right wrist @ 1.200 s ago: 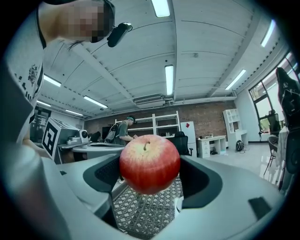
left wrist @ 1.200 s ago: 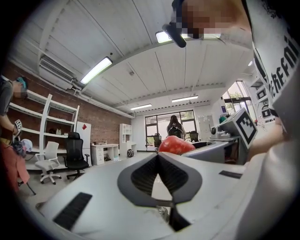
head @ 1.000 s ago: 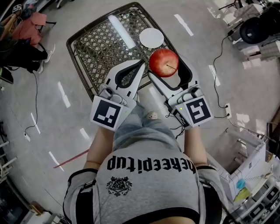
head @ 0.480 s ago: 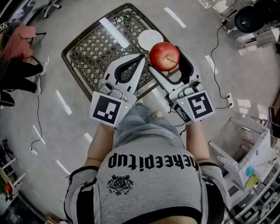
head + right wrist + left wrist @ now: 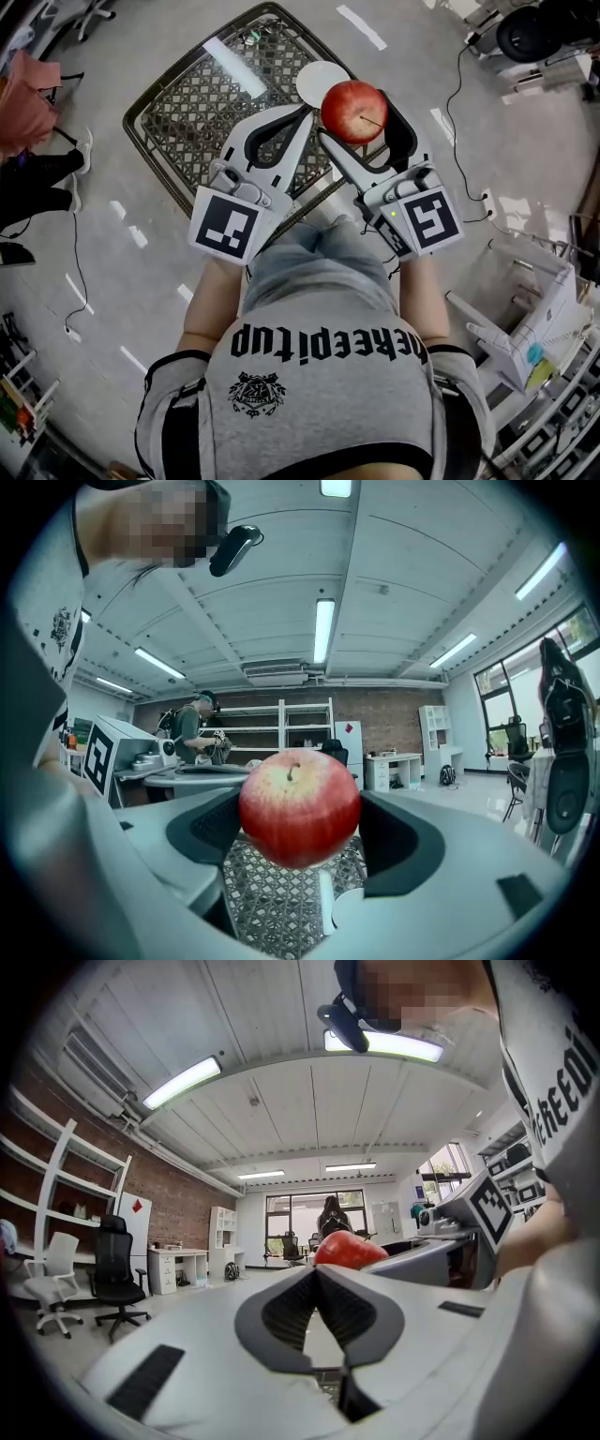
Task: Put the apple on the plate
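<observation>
The plate is open from above, so a claw can come down on it freely. At the near side of the plate, the right claw with the apple covers the plate's rim in the head view. The left claw, pressed together, stands just left of it and narrows the way there. Left of the plate, the mesh surface is bare and wide. Right of the plate, the surface's edge is close.

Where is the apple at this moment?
Head view, upper centre-right: the apple is clamped in the right gripper, held over the mesh table, close to the white plate.
</observation>
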`<state>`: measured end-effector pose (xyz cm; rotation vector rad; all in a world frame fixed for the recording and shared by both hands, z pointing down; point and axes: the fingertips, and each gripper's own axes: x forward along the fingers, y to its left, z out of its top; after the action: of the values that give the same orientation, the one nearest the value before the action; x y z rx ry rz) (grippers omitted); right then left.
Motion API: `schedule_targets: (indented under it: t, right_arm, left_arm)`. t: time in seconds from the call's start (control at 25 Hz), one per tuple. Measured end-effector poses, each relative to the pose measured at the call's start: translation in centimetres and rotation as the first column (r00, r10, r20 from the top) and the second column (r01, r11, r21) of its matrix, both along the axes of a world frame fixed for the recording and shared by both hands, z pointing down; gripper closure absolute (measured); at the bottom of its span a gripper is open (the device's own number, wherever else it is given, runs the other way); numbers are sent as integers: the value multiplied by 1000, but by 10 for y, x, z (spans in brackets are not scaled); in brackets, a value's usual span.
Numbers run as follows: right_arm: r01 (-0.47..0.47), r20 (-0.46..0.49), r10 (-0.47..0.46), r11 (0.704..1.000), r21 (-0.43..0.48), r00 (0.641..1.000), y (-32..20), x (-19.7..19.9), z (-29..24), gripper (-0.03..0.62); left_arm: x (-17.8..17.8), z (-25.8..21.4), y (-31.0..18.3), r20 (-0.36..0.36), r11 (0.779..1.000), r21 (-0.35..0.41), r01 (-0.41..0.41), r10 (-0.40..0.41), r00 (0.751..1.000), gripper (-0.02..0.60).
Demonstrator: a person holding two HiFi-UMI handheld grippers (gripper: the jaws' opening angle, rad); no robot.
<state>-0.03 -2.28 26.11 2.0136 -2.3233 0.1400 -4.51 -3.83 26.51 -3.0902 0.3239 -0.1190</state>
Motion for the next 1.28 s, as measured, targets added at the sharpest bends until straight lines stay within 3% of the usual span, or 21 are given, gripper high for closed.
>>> schedule_targets:
  t: [0.32, 0.72, 1.28]
  right_arm:
    - [3, -3, -3, 1000, -11, 1000, -16, 10, 4, 206]
    - [86, 8, -86, 996, -27, 996, -41, 31, 9, 206]
    - [259, 35, -257, 965, -48, 966, -62, 75, 17, 206]
  left_arm:
    - [8, 6, -15, 3, 1000, -8, 11, -11, 1000, 563]
    - [23, 5, -38, 2, 993, -27, 112, -112, 994, 561]
    - [63, 4, -46, 24, 956, -44, 291, -291, 957, 560]
